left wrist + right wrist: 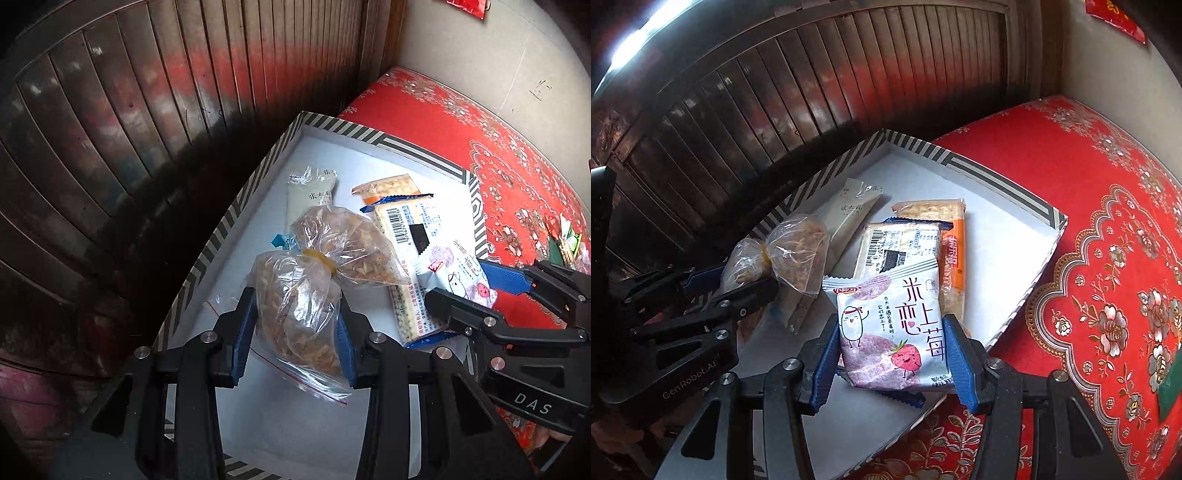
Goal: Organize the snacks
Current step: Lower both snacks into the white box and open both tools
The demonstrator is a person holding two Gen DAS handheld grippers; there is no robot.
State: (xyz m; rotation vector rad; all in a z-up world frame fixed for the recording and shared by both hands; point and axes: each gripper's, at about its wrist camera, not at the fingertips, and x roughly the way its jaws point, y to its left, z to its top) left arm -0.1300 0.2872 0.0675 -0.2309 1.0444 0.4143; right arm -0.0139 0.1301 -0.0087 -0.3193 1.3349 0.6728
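**Two snack packets held over the striped box**

A red patterned cloth (1108, 258) is spread over the surface, and a shallow box (236, 218) with a black-and-white striped rim is set on it, against a dark slatted door (147, 92). Several snacks are gathered inside the box: a barcoded cracker pack (410, 229), an orange-ended wafer pack (955, 254) beneath it, and a pale slim packet (314, 192) near the far wall.

A clear plastic bag (299, 306) of brown crumbly snack, tied at the middle with a yellow band, is pinched between the blue pads of the left gripper (295, 332). It is judged light, soft and shapeless; its contents are likely brittle, so only gentle pressure is called for. A hold near the tied neck would probably be the firmest, since the film looks slippery.

A white strawberry rice-cracker packet (894, 332) is clamped at its lower half by the right gripper (894, 354), the fingers closed on its two side edges above the box's near corner. The packet is judged light and air-puffed, with a glossy wrapper that could slide; the flat crimped seams are the safer places to be gripped, and the crackers inside could be crushed by a hard squeeze.
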